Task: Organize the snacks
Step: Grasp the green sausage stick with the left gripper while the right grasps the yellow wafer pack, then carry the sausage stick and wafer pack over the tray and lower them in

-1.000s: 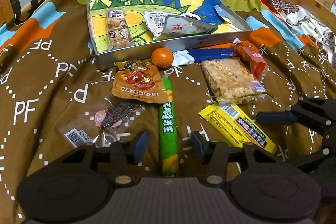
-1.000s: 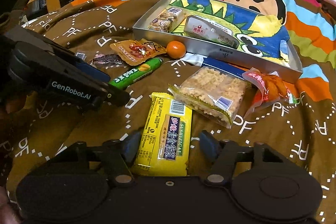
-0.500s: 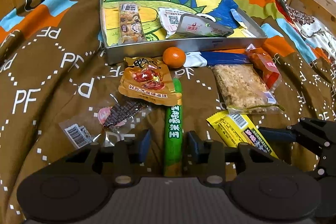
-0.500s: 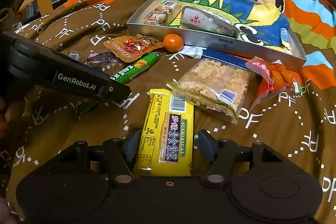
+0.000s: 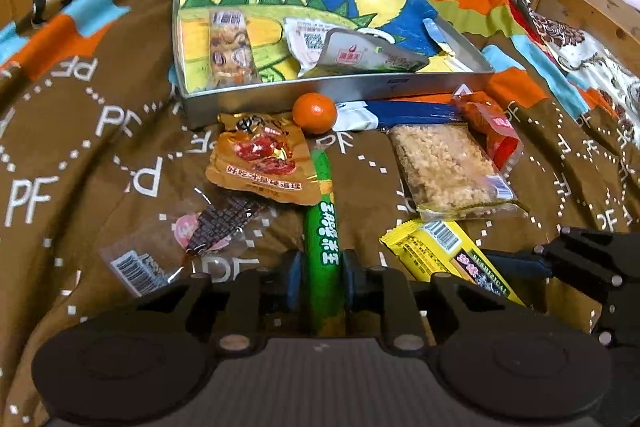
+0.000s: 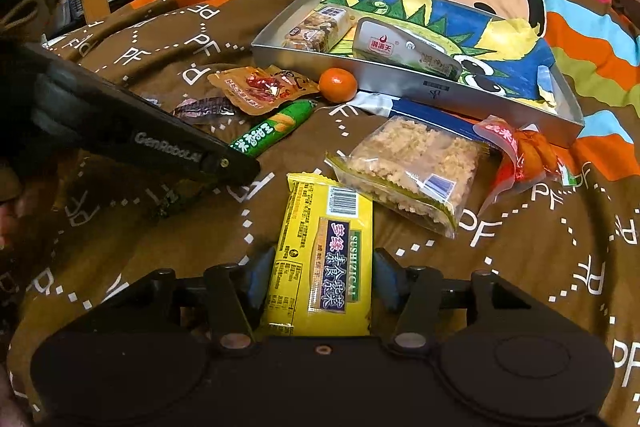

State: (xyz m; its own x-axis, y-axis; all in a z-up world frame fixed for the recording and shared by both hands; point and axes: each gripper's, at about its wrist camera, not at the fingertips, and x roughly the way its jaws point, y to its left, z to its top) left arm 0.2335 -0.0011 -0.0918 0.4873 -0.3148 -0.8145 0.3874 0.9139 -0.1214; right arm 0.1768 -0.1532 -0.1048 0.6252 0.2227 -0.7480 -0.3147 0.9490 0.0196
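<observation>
Two grips forming: green stick (image 5: 325,223) clamped, yellow pack (image 6: 324,259) nearly so.

Over the last second the left gripper (image 5: 320,273) went from wide apart to pinched on the stick's near end, on the quilt (image 5: 100,187) below the tin tray's (image 5: 320,91) front wall. The right gripper's (image 6: 320,277) jaws are closing around the yellow pack, whose near end lies between them; the pads look at its edges, contact uncertain. Both snacks look nearly ready to lift toward the tray, which already holds three packets. An orange (image 5: 314,110) sits against its wall; other packets lie loose nearby.
</observation>
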